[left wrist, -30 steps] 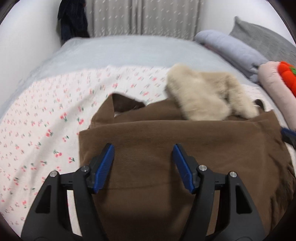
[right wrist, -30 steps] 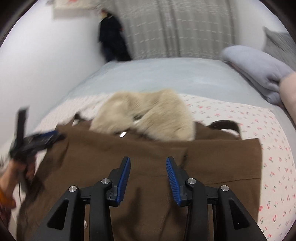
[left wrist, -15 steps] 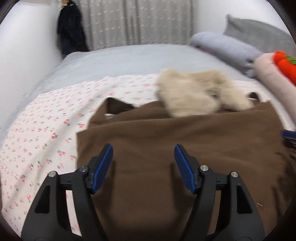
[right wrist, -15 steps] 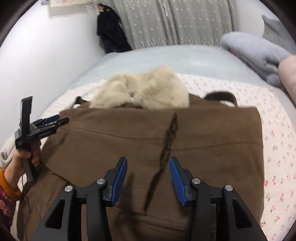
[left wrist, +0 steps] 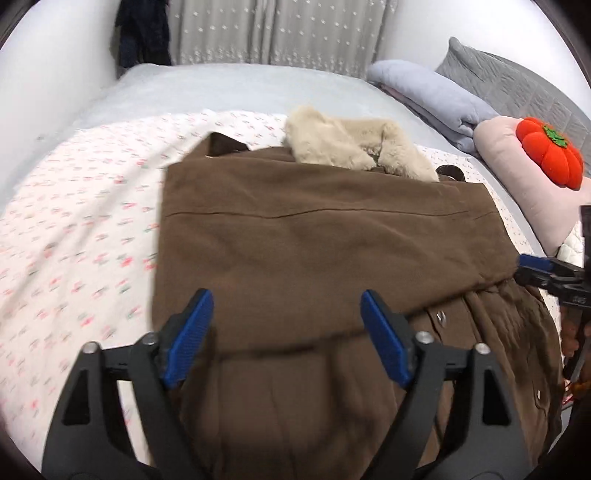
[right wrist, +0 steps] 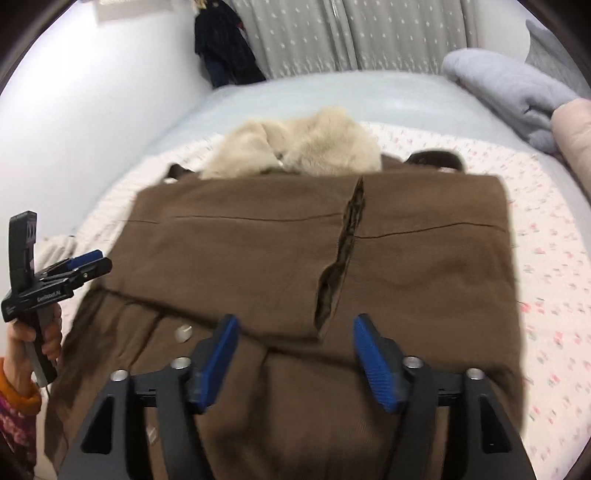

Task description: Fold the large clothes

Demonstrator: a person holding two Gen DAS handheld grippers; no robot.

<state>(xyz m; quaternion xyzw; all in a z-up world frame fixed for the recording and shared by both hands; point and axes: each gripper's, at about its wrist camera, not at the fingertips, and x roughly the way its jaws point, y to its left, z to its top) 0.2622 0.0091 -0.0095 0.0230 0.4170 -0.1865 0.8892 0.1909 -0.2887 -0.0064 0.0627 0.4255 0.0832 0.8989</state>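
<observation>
Coat (left wrist: pixel 332 236) hem is now laid over the body; left gripper (left wrist: pixel 286 338) and right gripper (right wrist: pixel 295 360) jaws are opening, empty. Fold judged placed.

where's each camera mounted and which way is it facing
Left wrist: sits on the left gripper, looking down along its opening jaws at the coat on the bed; right gripper shows at the edge.
Right wrist: sits on the right gripper, jaws opening, nothing between them, over the coat; left gripper and hand show.
Shared: coat, fur collar, curtain.
</observation>
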